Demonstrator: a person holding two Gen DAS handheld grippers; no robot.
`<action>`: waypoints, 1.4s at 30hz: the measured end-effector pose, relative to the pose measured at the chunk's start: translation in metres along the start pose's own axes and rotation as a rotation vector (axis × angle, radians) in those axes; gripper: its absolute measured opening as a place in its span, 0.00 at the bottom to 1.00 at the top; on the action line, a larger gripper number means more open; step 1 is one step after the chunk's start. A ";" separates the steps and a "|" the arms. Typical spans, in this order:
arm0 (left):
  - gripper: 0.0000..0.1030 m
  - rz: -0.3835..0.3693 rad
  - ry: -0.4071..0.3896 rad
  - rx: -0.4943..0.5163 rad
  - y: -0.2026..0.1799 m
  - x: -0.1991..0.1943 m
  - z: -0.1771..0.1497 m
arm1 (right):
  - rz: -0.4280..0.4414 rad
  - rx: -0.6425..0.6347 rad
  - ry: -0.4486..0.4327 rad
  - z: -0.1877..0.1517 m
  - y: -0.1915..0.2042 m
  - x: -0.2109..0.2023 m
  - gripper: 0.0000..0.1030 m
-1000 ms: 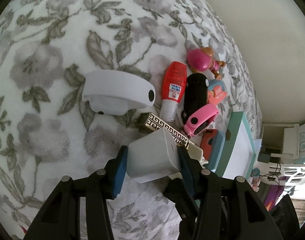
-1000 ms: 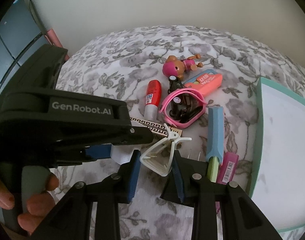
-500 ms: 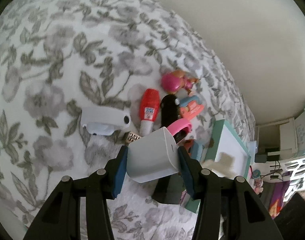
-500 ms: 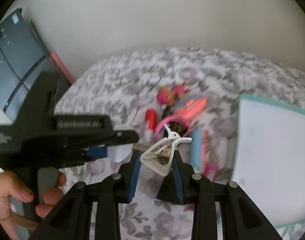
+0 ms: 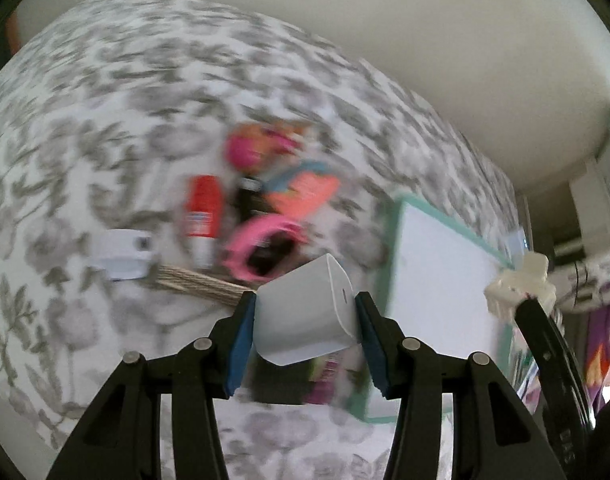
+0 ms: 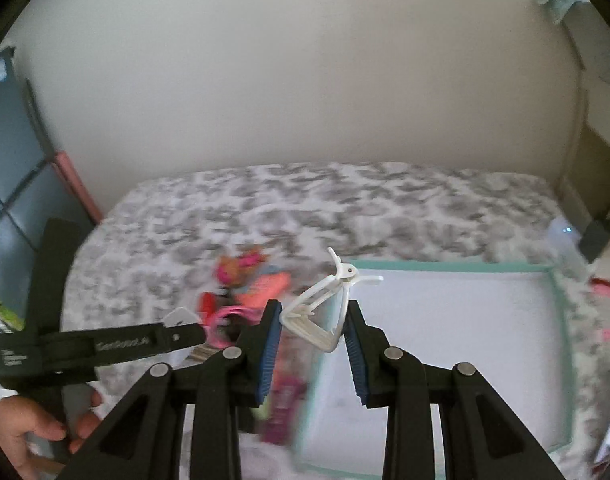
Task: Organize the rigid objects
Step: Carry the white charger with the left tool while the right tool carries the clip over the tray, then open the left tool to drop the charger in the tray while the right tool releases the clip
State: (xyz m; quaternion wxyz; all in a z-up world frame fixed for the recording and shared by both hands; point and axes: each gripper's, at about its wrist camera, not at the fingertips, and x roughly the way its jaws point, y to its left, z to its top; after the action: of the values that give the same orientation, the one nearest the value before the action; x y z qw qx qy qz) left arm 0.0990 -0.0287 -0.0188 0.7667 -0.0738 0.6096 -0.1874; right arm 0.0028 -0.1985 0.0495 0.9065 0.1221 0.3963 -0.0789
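Observation:
My left gripper (image 5: 305,314) is shut on a white charger block (image 5: 305,316) and holds it in the air above the bed, near the left rim of the teal-edged white tray (image 5: 441,276). My right gripper (image 6: 315,330) is shut on a white hair claw clip (image 6: 325,308) and holds it above the tray's (image 6: 445,320) left part. The clip also shows at the right of the left wrist view (image 5: 519,286). The left gripper shows at the left of the right wrist view (image 6: 105,346).
A blurred heap lies on the floral bedspread (image 5: 105,120) left of the tray: a pink doll (image 5: 257,146), a red bottle (image 5: 203,208), a pink ring (image 5: 261,240), an orange toy (image 5: 305,192), a white device (image 5: 123,254). A wall stands behind the bed.
Both grippers have lifted away from the heap with their objects and swung right toward the tray. The heap now sits further off and the view is motion-blurred.

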 end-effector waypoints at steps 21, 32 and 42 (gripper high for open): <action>0.50 0.069 0.078 0.310 -0.159 0.090 -0.010 | -0.223 0.250 0.148 -0.020 -0.138 0.025 0.32; 0.50 0.103 0.053 0.365 -0.166 0.115 -0.011 | -0.246 0.221 0.229 -0.034 -0.144 0.052 0.32; 0.55 0.084 0.034 0.386 -0.172 0.106 -0.012 | -0.249 0.236 0.246 -0.038 -0.148 0.053 0.33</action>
State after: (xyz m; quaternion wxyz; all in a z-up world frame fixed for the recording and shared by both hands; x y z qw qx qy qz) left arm 0.0732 -0.2251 -0.0591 0.7633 0.1035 0.5777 -0.2698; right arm -0.0230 -0.3318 -0.0381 0.8138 0.1863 0.5042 -0.2208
